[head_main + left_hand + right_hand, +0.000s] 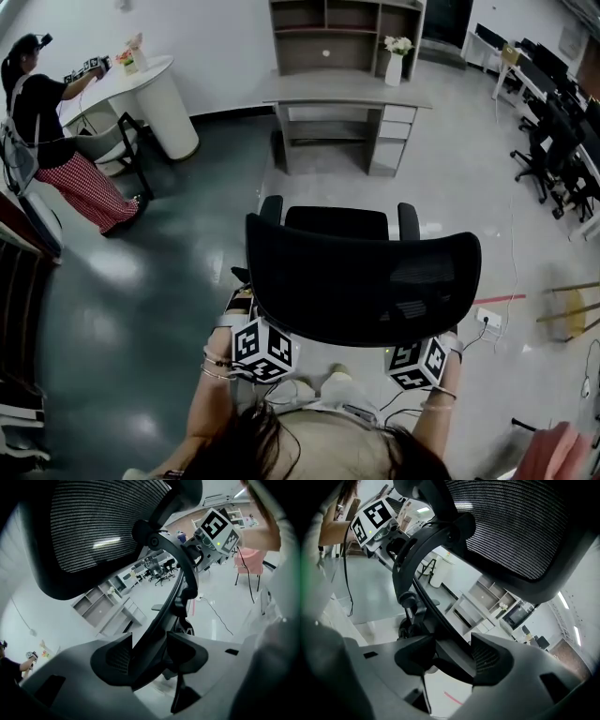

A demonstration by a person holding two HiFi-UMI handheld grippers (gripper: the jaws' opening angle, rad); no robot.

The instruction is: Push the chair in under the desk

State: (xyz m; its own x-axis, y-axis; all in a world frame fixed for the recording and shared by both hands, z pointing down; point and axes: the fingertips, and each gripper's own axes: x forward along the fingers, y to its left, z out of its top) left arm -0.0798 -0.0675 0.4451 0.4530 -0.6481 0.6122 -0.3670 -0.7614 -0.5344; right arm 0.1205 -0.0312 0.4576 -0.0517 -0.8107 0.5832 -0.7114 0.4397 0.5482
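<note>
A black mesh-back office chair (361, 272) stands on the grey floor, its seat facing the grey desk (347, 91) about a metre ahead. Both grippers are behind the backrest. My left gripper (265, 349) is at the lower left of the back; in the left gripper view its jaws (150, 660) are shut on the chair's black back-support bar (176, 590). My right gripper (419, 364) is at the lower right, and the right gripper view shows its jaws (450, 658) shut on the other branch of the support bar (419, 599). The backrest hides the jaw tips in the head view.
The desk carries a shelf hutch (345, 33) and a white vase of flowers (397, 58). A person (47, 122) with grippers stands at a round white table (150, 84) far left. Office chairs (553, 155) line the right; a power strip (487, 321) lies on the floor.
</note>
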